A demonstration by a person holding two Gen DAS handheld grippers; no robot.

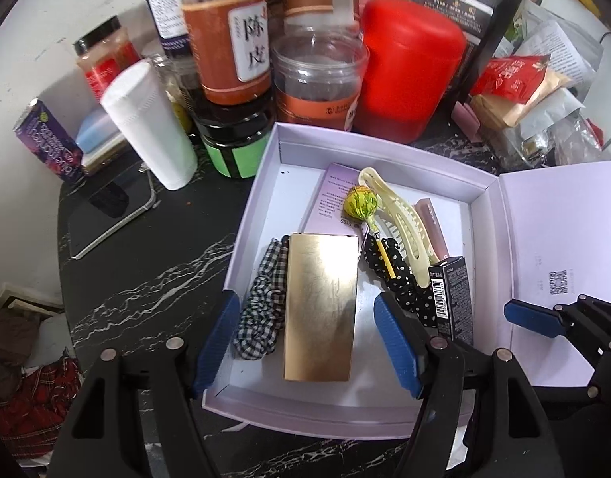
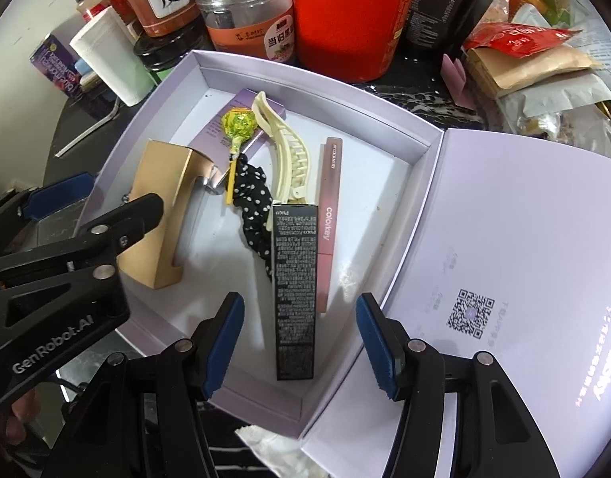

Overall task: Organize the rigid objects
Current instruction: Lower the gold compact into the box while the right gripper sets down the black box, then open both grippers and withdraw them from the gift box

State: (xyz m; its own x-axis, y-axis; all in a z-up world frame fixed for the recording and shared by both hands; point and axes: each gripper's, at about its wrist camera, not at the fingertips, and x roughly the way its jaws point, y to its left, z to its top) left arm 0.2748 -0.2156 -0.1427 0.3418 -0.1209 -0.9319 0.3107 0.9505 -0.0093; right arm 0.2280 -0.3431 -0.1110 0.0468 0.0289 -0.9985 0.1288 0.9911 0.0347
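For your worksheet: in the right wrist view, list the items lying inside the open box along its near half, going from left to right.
gold box → black polka-dot scrunchie → black carton → pink Colorkey carton

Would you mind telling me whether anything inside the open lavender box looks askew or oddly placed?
Yes: the lollipop lies across the cream hair clip and the polka-dot scrunchie instead of flat on the box floor, and the clip slants diagonally, unlike the gold case beside them.
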